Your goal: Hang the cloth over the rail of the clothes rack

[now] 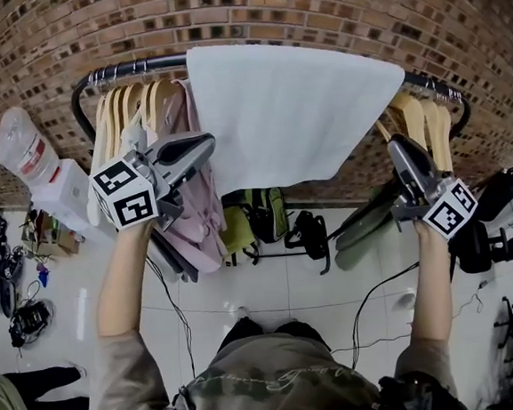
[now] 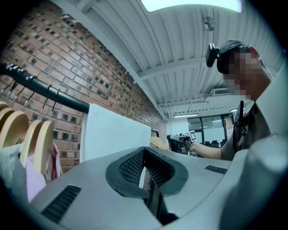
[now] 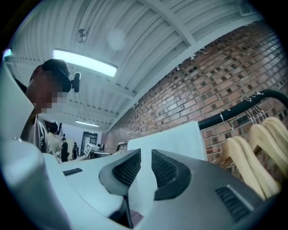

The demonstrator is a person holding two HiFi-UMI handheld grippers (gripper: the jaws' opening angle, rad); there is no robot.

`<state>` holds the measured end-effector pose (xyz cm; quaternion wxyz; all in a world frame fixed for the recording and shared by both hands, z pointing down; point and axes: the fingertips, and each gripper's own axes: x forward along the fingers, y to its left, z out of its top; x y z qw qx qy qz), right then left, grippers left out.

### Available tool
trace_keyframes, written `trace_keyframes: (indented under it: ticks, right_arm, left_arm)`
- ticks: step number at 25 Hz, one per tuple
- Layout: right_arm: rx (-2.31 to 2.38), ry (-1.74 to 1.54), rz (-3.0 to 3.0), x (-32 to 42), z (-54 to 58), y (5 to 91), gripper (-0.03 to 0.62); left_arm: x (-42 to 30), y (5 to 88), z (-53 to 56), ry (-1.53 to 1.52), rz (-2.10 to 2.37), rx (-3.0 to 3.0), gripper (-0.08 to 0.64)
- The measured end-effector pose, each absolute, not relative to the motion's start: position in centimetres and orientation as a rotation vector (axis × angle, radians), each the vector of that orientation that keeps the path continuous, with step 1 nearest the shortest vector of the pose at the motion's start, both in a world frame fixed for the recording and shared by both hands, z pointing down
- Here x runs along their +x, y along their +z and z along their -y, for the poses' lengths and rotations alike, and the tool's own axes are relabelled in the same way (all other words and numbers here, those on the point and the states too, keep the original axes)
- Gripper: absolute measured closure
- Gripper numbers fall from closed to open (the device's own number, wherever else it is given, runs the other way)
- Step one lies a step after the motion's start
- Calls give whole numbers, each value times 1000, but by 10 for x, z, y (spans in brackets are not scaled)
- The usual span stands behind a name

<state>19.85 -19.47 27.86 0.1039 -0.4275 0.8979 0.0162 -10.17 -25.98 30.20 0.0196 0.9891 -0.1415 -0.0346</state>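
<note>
A white cloth hangs draped over the black rail of the clothes rack, spread across its middle. My left gripper is held up just left of the cloth's left edge, shut with nothing in it. My right gripper is raised below the cloth's right corner, clear of it, its jaws a narrow gap apart and empty. In the left gripper view the cloth shows beyond the closed jaws, under the rail. In the right gripper view the cloth stands behind the parted pads.
Wooden hangers and a pink garment crowd the rail's left end; more hangers sit at its right end. A water bottle stands at left. Bags and cables lie on the tiled floor under the rack. A brick wall is behind.
</note>
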Motion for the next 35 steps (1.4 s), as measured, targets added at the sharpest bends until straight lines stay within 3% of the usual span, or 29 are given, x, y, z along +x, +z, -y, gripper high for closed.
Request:
trace_keyframes:
  ticks: [9, 15, 20, 24, 35]
  right_arm:
    - [-1155, 161, -2817, 136, 101, 335, 520]
    - [-1054, 54, -2805, 133, 32, 363, 520]
    - [-1006, 8, -2825, 132, -11, 388, 520]
    - [-1037, 25, -2812, 111, -39, 393, 520]
    - [-1112, 114, -2753, 79, -65, 377, 522]
  left_arm:
    - [-86, 337, 174, -155, 594, 2980, 555]
    - [-45, 355, 78, -311, 635, 2859, 554]
    - [-23, 386, 36, -175, 827, 2849, 555]
    - [-30, 406, 4, -60, 867, 2888, 554]
    - [-54, 411, -15, -96, 829, 2926, 554]
